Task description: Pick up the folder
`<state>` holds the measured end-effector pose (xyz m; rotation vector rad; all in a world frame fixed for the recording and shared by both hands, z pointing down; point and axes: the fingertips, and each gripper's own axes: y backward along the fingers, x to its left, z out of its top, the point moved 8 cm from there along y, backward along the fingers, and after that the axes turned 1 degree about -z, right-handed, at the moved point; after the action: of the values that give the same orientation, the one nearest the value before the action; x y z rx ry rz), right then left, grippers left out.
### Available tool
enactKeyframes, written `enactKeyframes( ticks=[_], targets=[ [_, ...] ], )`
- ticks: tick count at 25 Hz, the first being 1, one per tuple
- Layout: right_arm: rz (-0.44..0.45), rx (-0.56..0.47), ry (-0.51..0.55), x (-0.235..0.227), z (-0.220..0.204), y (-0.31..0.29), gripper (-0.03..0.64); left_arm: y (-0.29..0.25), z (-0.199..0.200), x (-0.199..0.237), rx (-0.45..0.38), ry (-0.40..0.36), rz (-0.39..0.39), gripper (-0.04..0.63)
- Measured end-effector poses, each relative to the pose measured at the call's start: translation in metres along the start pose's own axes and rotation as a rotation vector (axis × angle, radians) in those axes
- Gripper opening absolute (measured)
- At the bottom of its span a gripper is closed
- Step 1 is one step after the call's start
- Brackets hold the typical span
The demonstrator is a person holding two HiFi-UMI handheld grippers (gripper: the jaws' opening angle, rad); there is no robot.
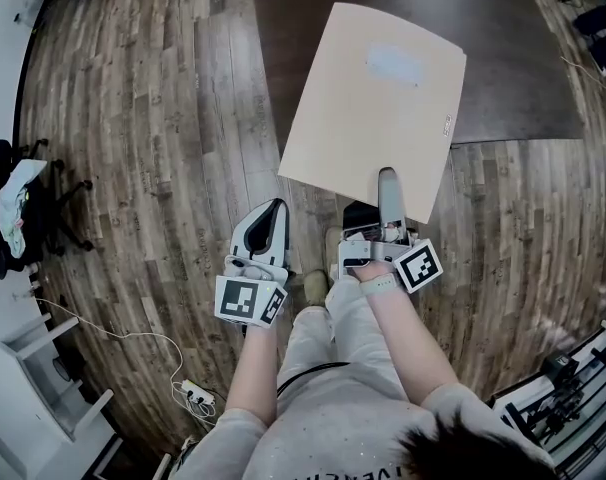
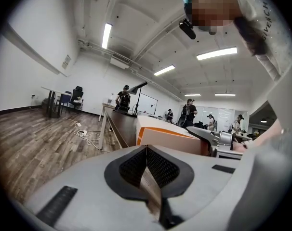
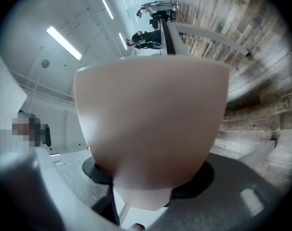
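The beige folder (image 1: 373,98) lies on a dark table (image 1: 513,58), and its near edge sticks out past the table's edge over the floor. My right gripper (image 1: 386,180) is at that near edge with one jaw lying on top of the folder. In the right gripper view the folder (image 3: 151,124) fills the middle and runs down between the two dark pads, which stand apart on either side of it. My right gripper (image 3: 146,179) is open around the edge. My left gripper (image 1: 276,208) hangs to the left, clear of the folder, shut and empty (image 2: 147,153). The folder's orange-trimmed edge (image 2: 167,137) shows beyond it.
Wood-plank floor lies all around. An office chair (image 1: 28,203) stands at the far left, with white furniture (image 1: 43,388) and a power strip on a cable (image 1: 195,396) at the lower left. Several people (image 2: 189,112) stand by desks far off.
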<state>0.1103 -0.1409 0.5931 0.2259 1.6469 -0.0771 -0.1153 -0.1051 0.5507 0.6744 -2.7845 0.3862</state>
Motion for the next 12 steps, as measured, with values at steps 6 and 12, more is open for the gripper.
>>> enactKeyframes(
  ticks=[6, 12],
  targets=[
    [-0.006, 0.023, 0.001, 0.004, 0.008, 0.002, 0.29, 0.005, 0.007, -0.004, -0.011, -0.004, 0.002, 0.0],
    [-0.004, 0.05, 0.052, 0.01, 0.012, 0.001, 0.287, 0.011, 0.013, 0.002, -0.025, -0.008, 0.011, 0.0]
  ],
)
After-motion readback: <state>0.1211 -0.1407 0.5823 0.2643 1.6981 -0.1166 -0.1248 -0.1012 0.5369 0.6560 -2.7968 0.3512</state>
